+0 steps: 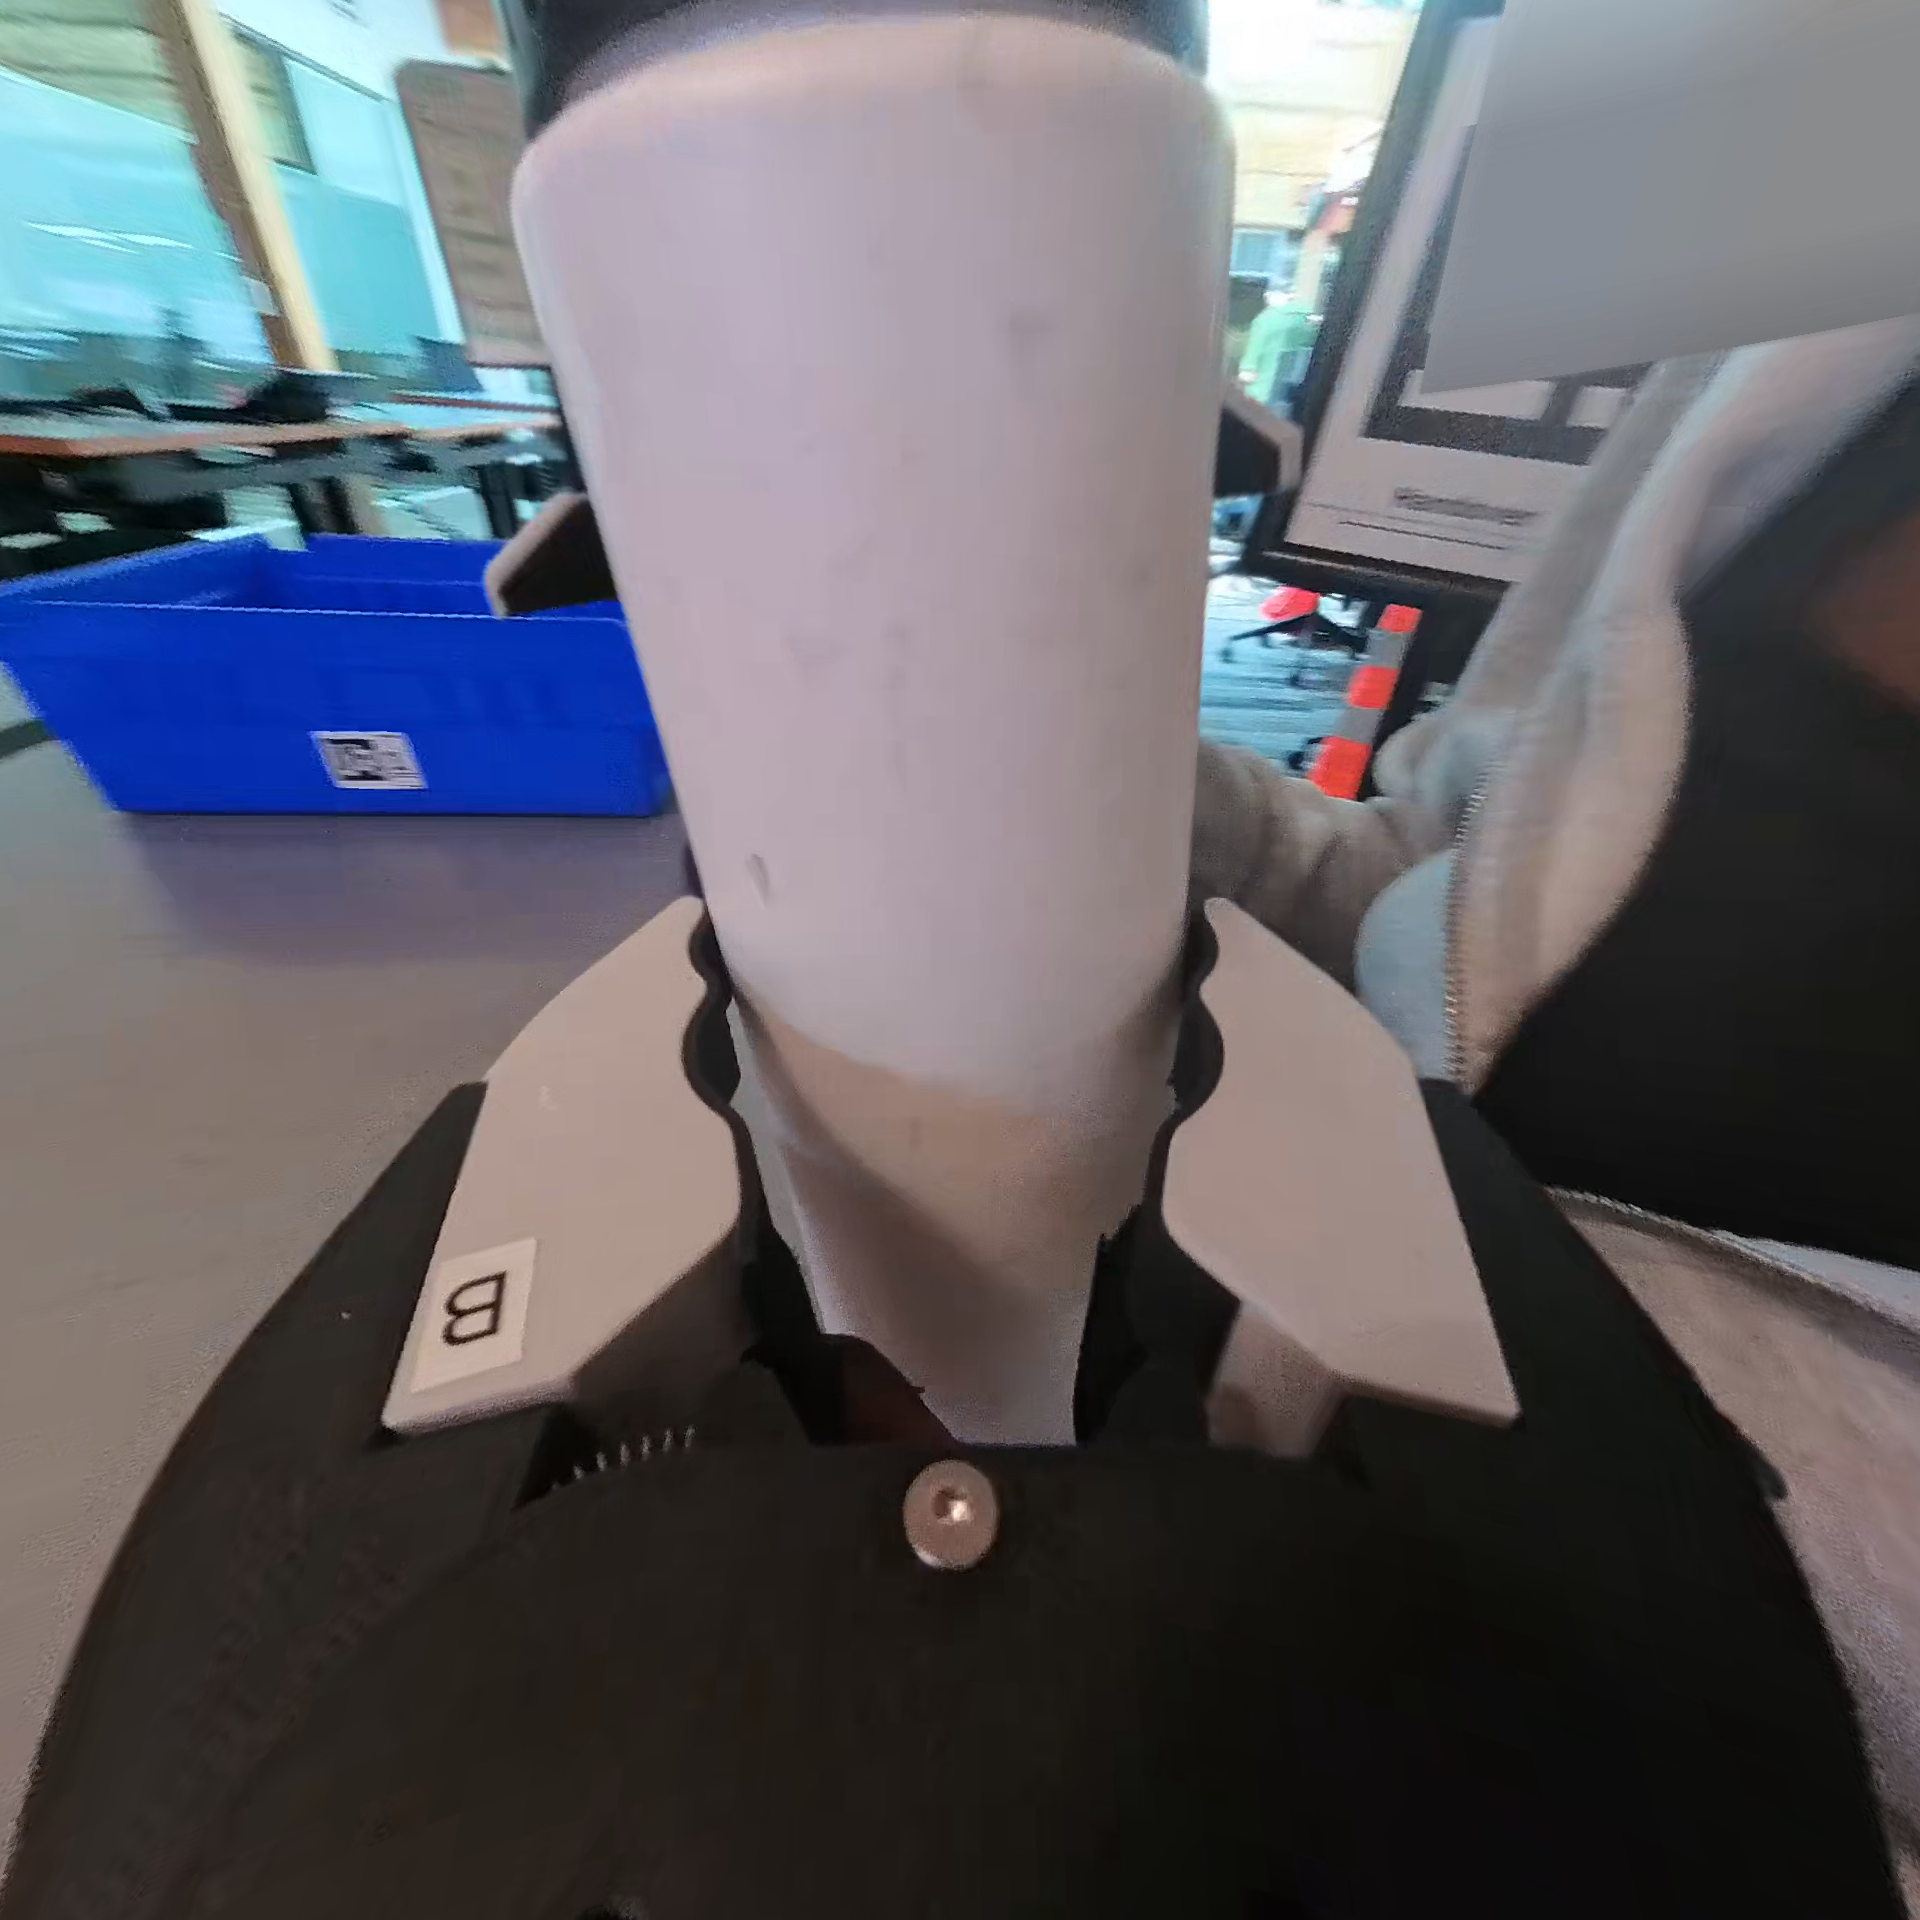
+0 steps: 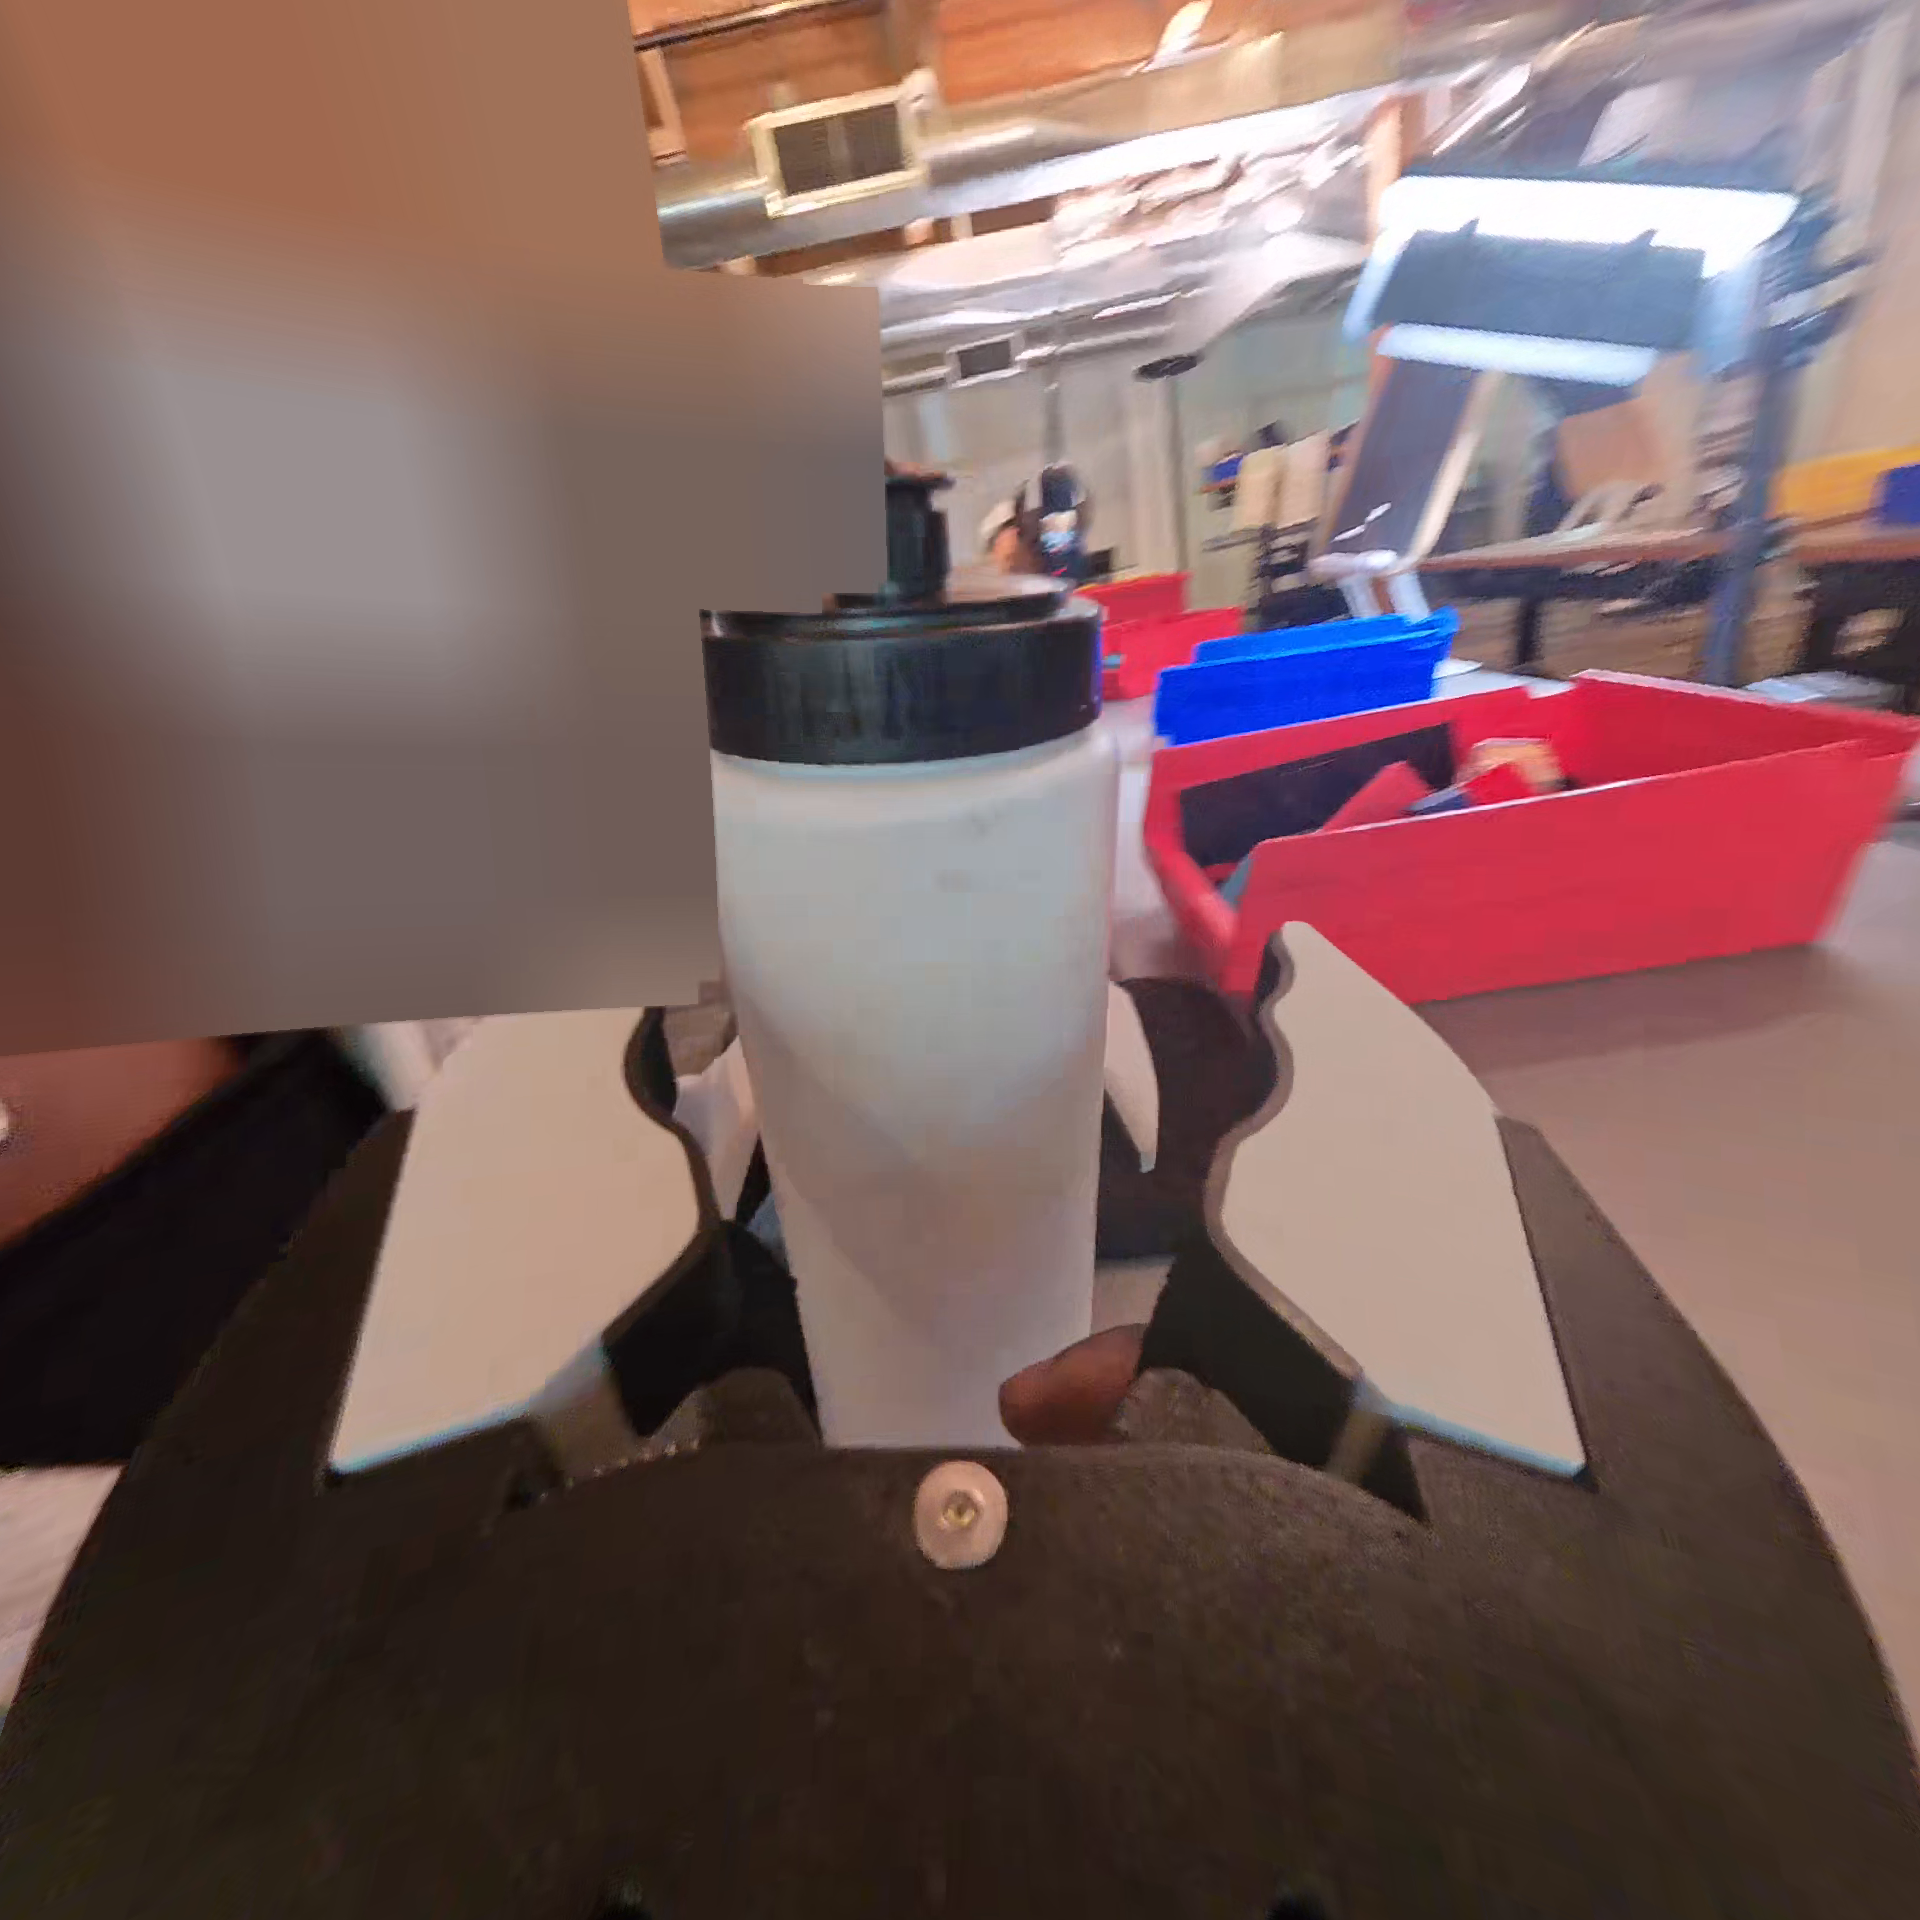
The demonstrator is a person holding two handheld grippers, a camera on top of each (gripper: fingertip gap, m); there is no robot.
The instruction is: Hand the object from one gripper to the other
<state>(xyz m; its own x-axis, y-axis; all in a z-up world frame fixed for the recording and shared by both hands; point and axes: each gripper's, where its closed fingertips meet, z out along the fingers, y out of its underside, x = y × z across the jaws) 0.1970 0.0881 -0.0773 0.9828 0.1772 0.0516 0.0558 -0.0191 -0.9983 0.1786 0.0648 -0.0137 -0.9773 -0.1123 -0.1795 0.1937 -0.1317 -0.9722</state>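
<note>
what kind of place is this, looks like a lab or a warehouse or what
Probably a workshop or lab workspace: plastic parts bins, a red bin and a blue bin, sit on grey tables, with exposed ceiling ductwork and more workbenches behind.

In the left wrist view we lose the top of the white bottle [image 1: 883, 499] at the twelve o'clock edge, and its base sinks out of sight behind the left gripper [image 1: 951, 1029]. The blue bin [image 1: 312, 675] at nine o'clock is partly hidden by the bottle. In the right wrist view the bottle's [image 2: 914, 997] foot disappears behind the right gripper [image 2: 961, 1122]; we cannot tell whether its fingers [image 2: 1382, 1184] touch the bottle. Contents of the red bin [image 2: 1558, 883] at two o'clock are too blurred to name.
</note>
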